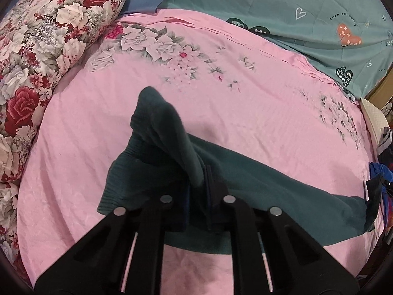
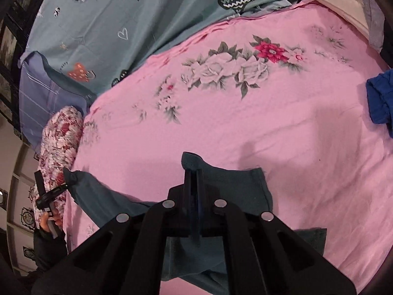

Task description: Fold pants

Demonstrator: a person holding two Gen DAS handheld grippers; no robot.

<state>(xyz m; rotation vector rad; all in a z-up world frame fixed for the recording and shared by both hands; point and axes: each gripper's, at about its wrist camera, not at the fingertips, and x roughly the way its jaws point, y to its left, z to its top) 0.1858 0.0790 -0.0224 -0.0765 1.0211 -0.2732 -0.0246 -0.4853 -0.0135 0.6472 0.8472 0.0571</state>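
Dark teal pants [image 1: 258,179] lie stretched across a pink floral bedsheet [image 1: 245,113]. My left gripper [image 1: 197,184] is shut on the ribbed waistband end, which bunches up above the fingers. My right gripper [image 2: 194,179] is shut on the leg hem of the pants [image 2: 235,186], lifted a little off the sheet. In the right wrist view the left gripper [image 2: 52,194] shows at the far left, holding the other end of the pants. In the left wrist view the right gripper [image 1: 383,184] shows at the far right edge.
A red floral pillow [image 1: 49,49] lies at the left. A teal quilt with hearts [image 1: 294,12] lies along the far side. A blue garment [image 2: 380,98] sits at the sheet's right edge. A cream pillow [image 2: 343,5] is at the far right corner.
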